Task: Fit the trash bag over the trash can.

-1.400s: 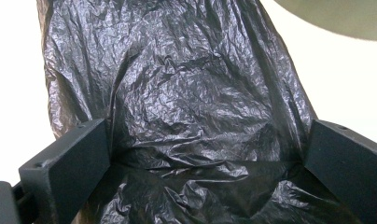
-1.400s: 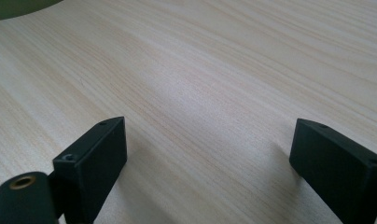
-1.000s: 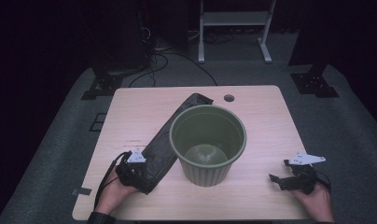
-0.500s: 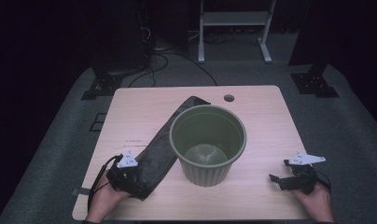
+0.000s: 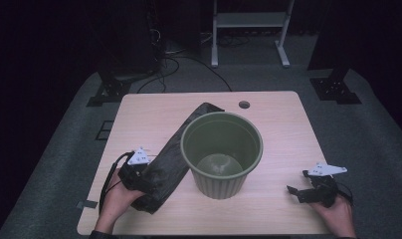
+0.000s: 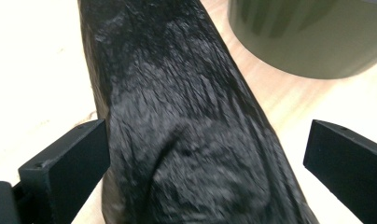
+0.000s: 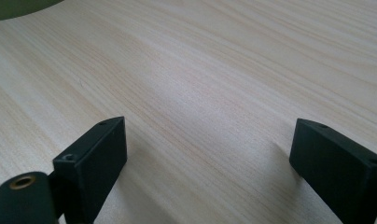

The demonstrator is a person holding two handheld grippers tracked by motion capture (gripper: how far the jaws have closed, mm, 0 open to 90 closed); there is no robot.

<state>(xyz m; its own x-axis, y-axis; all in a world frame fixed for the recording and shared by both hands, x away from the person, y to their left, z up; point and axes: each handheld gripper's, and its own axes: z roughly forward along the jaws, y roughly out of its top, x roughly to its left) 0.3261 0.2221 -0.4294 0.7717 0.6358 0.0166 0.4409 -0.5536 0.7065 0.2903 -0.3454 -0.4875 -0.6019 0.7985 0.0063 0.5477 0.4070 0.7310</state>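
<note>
Tabletop [image 5: 154, 112]: pale wood, cable hole | Room: dark, grey carpet | Left gripper [image 6: 205, 154]: jaws apart around black bag [image 6: 177, 116] beside green bin [image 5: 222, 154] | Right gripper [image 7: 207, 158]: jaws apart, nothing held

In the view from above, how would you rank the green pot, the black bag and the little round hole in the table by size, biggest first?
1. Green pot, which looks largest.
2. Black bag: long and narrower, with part hidden behind the pot, so this ranking against the pot is unsure.
3. Round hole, by far the smallest.

Room: dark beyond the lit table [image 5: 268, 107].
Gripper views: bright; wood washed out at left.
Blur: near bag [image 6: 186, 140] soft.
Shadows: soft under jaws.
</note>
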